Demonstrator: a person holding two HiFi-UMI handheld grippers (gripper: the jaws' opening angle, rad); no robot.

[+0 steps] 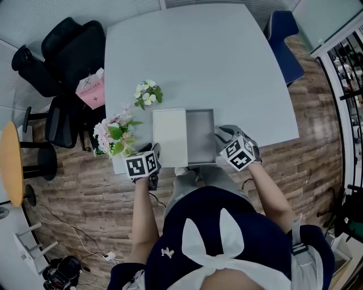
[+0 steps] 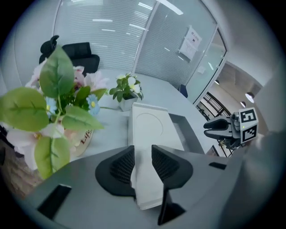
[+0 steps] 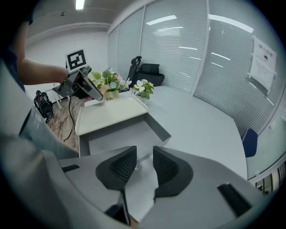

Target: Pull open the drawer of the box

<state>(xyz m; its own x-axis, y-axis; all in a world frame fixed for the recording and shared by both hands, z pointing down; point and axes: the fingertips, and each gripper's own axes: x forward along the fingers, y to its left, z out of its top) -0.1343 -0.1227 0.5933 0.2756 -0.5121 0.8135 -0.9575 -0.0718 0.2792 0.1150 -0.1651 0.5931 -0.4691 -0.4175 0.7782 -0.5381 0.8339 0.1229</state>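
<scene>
Place: office meeting room.
Table: large pale grey table with rounded corners [image 1: 227, 68], mid-room.
Seating: black padded swivel chairs [image 1: 74, 51] along one side; dark blue chair [image 1: 283, 42] at the far corner.
Walls: glass partitions with horizontal slatted blinds [image 3: 187, 49]; white printed notice [image 3: 262, 62] stuck on one pane.
Floor: brown wood-look planks [image 1: 85, 192].
Lighting: bright ceiling strip light [image 3: 80, 4].
Extras: round orange-wood side table [image 1: 11, 164]; small pot of white flowers [image 1: 148, 93] on the tabletop.

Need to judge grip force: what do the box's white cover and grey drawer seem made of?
The white cover looks like matte rigid paperboard: flat, no glare, crisp edges, a faint pressed circle. The grey drawer seems the same board, matte, with thin straight walls. Plastic cannot be ruled out.
</scene>
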